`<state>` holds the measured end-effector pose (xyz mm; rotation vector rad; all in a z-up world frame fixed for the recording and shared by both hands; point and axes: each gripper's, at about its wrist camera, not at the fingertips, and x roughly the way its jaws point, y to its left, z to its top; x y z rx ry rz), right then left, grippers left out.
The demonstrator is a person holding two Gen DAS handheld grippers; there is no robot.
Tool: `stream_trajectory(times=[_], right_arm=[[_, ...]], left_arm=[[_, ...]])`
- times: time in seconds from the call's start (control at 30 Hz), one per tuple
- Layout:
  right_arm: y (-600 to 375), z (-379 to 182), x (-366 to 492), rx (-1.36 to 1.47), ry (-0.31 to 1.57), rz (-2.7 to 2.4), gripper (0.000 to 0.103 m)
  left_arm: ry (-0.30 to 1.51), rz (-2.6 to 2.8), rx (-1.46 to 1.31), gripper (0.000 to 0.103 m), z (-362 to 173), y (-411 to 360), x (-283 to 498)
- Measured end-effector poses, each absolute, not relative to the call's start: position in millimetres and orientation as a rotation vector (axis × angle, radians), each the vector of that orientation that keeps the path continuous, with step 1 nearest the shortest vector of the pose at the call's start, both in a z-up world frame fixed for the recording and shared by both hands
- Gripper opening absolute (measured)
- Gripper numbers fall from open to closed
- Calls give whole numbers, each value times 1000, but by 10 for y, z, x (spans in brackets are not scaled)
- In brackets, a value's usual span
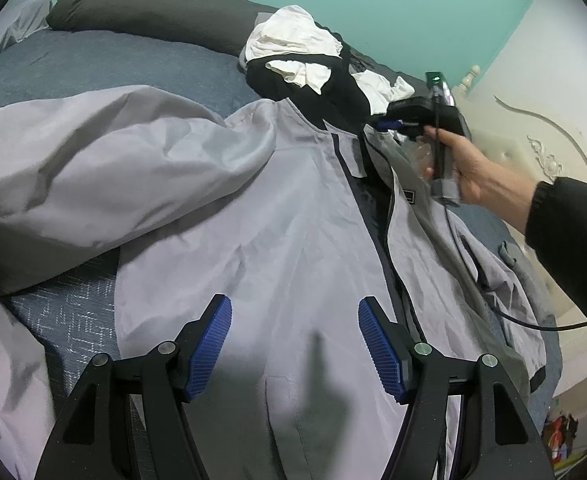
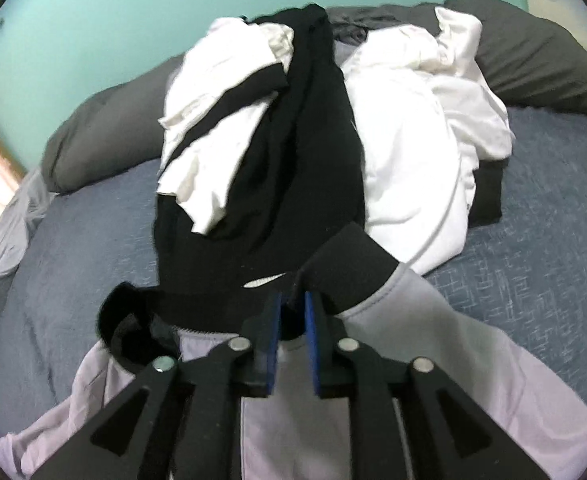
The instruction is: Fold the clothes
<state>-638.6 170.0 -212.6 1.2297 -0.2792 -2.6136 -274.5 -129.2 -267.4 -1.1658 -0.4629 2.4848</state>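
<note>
A light grey jacket (image 1: 293, 220) with dark trim lies open, front up, on the blue bedspread (image 1: 93, 64). My left gripper (image 1: 295, 346) hovers open over the jacket's lower front, its blue pads (image 1: 213, 344) wide apart with nothing between them. A hand (image 1: 481, 176) holds my right gripper (image 1: 389, 124) at the jacket's upper right, near the collar. In the right wrist view that right gripper (image 2: 292, 320) is shut on a black-trimmed edge of the jacket (image 2: 413, 340), lifted slightly off the bed. Whether that edge is collar or cuff I cannot tell.
A heap of black and white clothes (image 2: 313, 140) sits just beyond the jacket, also visible as the clothes heap (image 1: 305, 60) near the dark grey pillows (image 1: 153, 8). A cream headboard (image 1: 533, 120) stands to the right. A black cable (image 1: 533, 320) trails across the jacket's right side.
</note>
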Motion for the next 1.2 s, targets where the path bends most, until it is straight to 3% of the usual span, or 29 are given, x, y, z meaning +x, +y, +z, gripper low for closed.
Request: stream_trajectory(times=[0.03, 0.13, 0.4, 0.7, 0.9, 1.2], right_arm=[[1732, -2077, -6331, 1210, -282, -2611, 33], [1840, -1914, -6138, 1137, -319, -2605, 38], [2380, -1938, -4954, 1251, -286, -2560, 38], [2995, -2234, -3319, 1328, -391, -2505, 38], [3192, -2361, -2739, 1379, -501, -2477, 38], [3252, -2418, -2043, 1418, -520, -2403, 40]], left_arm=[[-461, 2483, -1167, 70, -2677, -1283, -2745], [-456, 2467, -1168, 70, -2661, -1230, -2732], [-450, 2403, -1172, 70, -2598, -1037, -2677], [-435, 2259, -1206, 70, -2573, -443, -2366], [-411, 2226, -1279, 70, -2535, -197, -2170], [-360, 2175, -1377, 70, -2523, -31, -1819]])
